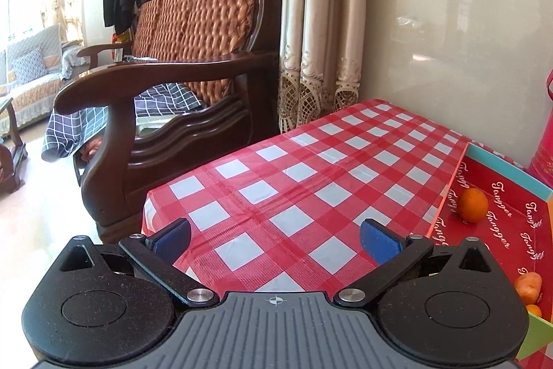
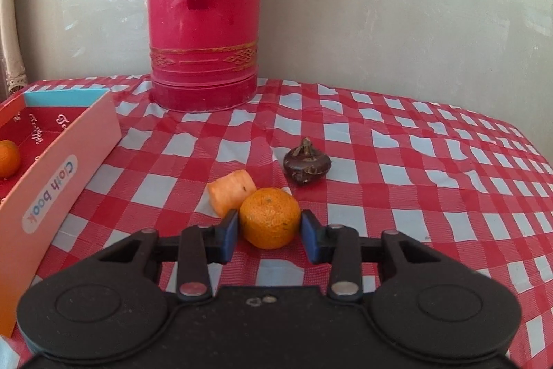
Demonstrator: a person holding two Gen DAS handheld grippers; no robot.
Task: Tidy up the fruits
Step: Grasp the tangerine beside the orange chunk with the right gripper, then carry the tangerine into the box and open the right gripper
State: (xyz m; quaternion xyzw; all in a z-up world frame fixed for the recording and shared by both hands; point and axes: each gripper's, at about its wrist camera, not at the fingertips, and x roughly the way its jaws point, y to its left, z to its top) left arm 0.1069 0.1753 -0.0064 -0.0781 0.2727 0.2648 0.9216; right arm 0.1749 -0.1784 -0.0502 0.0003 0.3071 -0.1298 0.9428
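Table (image 2: 432, 161), red-and-white checked cloth: carries everything listed below.

Red flask (image 2: 204, 23), upright at the back near the wall; tall, and likely to be clipped if the lift toward the box swings wide.

Box (image 2: 65, 161), shallow card tray marked "Cloth book", at the left of the right-wrist view. It already holds one mandarin (image 1: 472, 205) and, at the frame edge, what looks like a carrot-coloured piece (image 1: 528, 287) (identity uncertain). Its near wall stands in the path of any carry; a low carry would probably catch it.

Right gripper (image 2: 269, 227): held low and level over the cloth, jaws narrowed around a mandarin (image 2: 270, 217), pads at or just off its skin on both sides. Whether they actually press cannot be told. The fruit sits at the pad tips rather than deep between them, so a round, soft-skinned fruit could roll out forward on closing or lifting.

Carrot chunk (image 2: 231, 194): touching or just beside the mandarin on its far left; the left pad may nudge it.

Water chestnut (image 2: 307, 163): apart, further back.

Left gripper (image 1: 274, 239): spread wide, holding nothing, hovering level over bare cloth beside the box.
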